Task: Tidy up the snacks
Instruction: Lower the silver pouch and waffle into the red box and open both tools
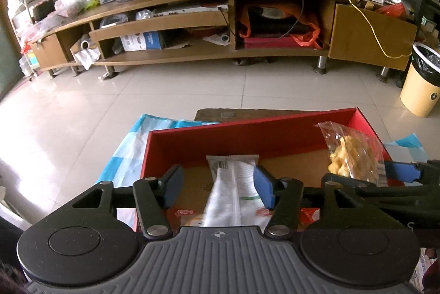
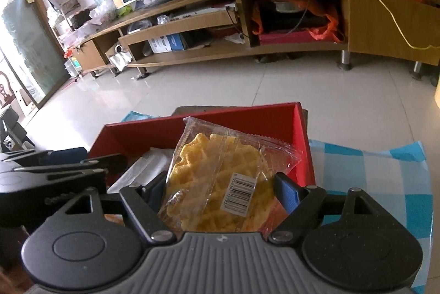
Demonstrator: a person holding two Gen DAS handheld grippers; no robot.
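Two snacks hung over one red box (image 1: pixel 247 134): the left gripper (image 1: pixel 218 185) stood spread around a white packet (image 1: pixel 231 184); the right gripper (image 2: pixel 220 190) pinched a clear bag of yellow crisps (image 2: pixel 217 178).

Left gripper (image 1: pixel 218 185): spread around white flat snack packet (image 1: pixel 233 184) | open red cardboard box (image 1: pixel 247 133) | clear bag of yellow puffed snacks (image 1: pixel 350 153), box's right | blue-white checked cloth (image 1: pixel 132 148) beneath

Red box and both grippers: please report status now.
Left gripper open around white packet. Right gripper holds yellow snack bag over red box. No obstruction seen.
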